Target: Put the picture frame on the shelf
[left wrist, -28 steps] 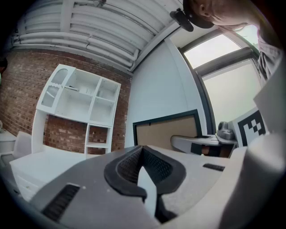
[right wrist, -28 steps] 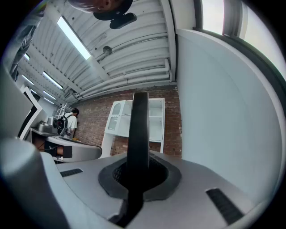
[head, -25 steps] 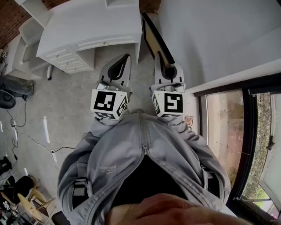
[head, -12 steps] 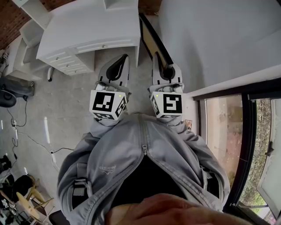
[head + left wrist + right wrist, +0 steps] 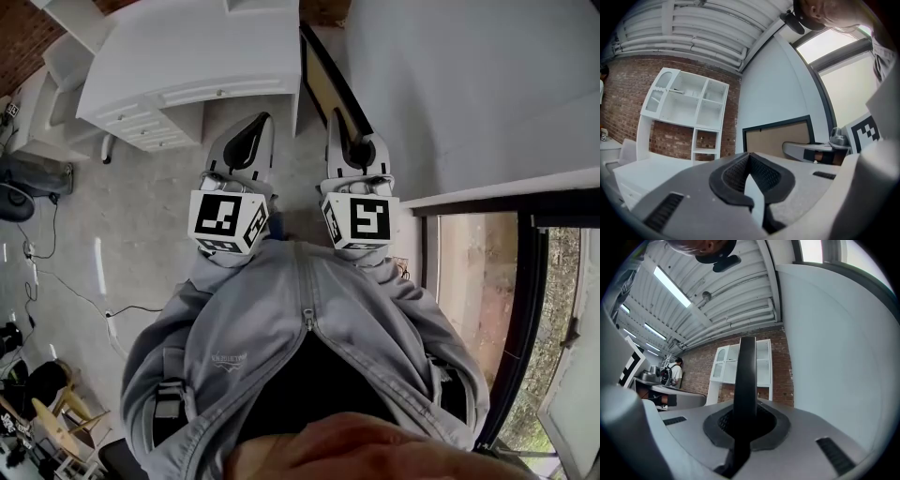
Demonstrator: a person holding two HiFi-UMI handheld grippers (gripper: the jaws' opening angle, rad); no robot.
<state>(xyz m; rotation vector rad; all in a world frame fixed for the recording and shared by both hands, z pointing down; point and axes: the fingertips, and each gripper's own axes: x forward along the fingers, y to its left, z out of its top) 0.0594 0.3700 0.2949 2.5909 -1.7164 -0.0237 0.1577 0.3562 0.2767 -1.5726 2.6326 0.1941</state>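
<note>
My left claw (image 5: 255,139) pale grey with black ribbed pads, my right claw (image 5: 342,136) the same, black-and-white square markers on both, picture frame (image 5: 323,82) black-edged with tan backing, white shelf (image 5: 689,105), red-brown brick wall (image 5: 626,93), my grey zip jacket (image 5: 300,337), speckled pale grey floor (image 5: 159,216)

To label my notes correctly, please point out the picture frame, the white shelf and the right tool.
picture frame (image 5: 778,139), left gripper view, its tan panel.
white shelf (image 5: 695,140), left gripper view, a lower upright.
right tool (image 5: 339,127), head view, its tips, shut on the picture frame.
</note>
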